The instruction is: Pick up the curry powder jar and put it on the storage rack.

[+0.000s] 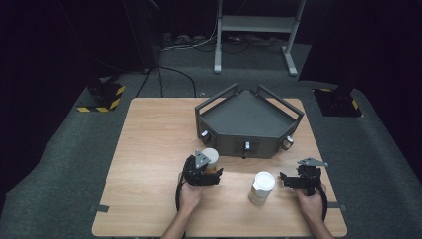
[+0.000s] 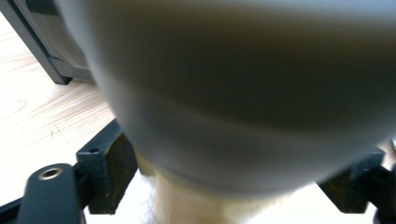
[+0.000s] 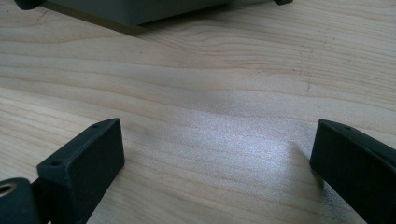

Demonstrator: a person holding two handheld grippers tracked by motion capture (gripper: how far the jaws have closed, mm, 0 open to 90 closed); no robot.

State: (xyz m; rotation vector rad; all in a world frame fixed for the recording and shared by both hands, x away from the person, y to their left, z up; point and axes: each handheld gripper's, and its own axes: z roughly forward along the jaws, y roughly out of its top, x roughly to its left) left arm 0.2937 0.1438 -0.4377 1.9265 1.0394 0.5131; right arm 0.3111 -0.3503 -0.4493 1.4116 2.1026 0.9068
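We are holding a tool in each hand at a wooden table. Our left gripper is sitting around a cup. The cup is standing up straight, with its long way going up and down and its mouth facing the ceiling. It is standing on the table just in front of the dark tray, near the tray's front wall. In the left gripper view the cup is very close and blurry, and the two black pads are sitting on each side of its lower part. The tongs are part way closed around the cup, but we cannot tell if the pads are pressing on it.

A second cup, a white one, is standing up straight between our two hands. We cannot see inside either cup. The tray is looking bare inside.

Our right gripper is resting near the white cup, pointing at it. Its tongs are spread wide over bare wood, with nothing between them.

We cannot read any words on the cups or the tray.
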